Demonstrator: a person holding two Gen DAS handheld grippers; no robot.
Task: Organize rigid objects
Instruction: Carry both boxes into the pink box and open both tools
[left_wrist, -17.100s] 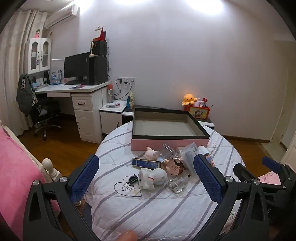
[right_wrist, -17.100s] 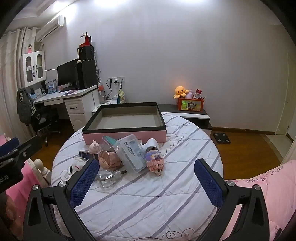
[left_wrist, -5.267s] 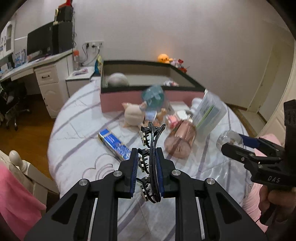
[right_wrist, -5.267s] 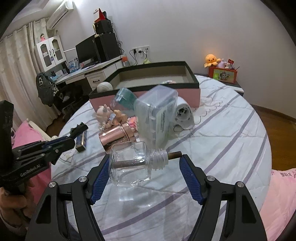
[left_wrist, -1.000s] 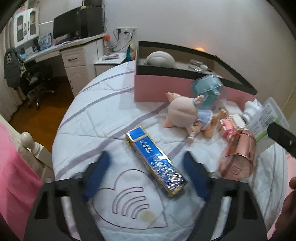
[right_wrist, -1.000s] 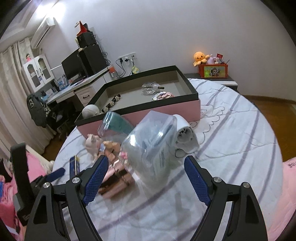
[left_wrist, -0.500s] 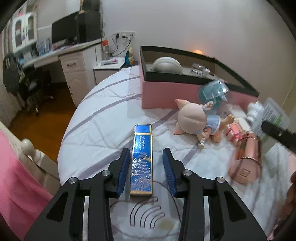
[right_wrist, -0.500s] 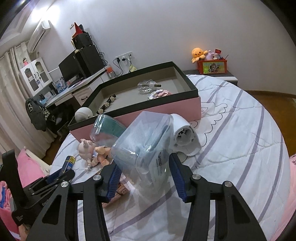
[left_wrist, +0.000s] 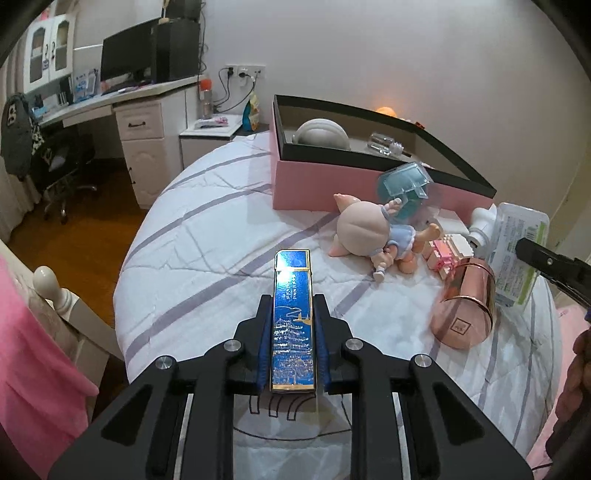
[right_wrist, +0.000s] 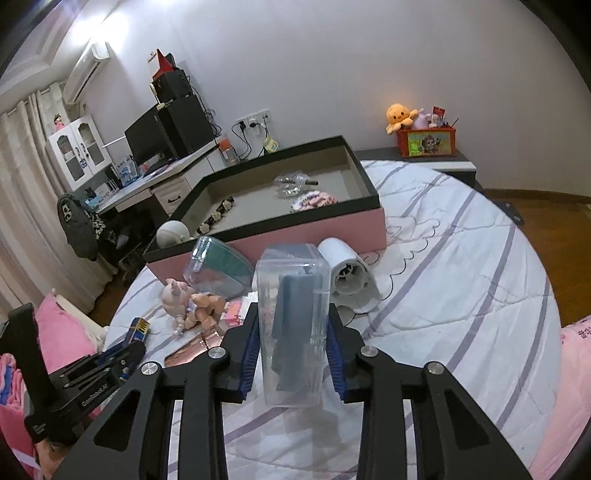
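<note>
The flat blue-and-gold rectangular box (left_wrist: 293, 317) is clamped lengthwise in the left tongs (left_wrist: 293, 350), just above the striped white bed cover (left_wrist: 207, 236). It is judged stiff, light and glossy, so slippage is possible. The clear plastic rectangular case (right_wrist: 293, 332) is gripped by its side walls in the right tongs (right_wrist: 293, 354); its walls may flex

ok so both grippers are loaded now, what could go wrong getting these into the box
The left gripper pinches the blue case only near one end, so it could pivot or slip. The right gripper squeezes a smooth clear plastic container that may slide out. Both must clear the pink box wall.
</note>
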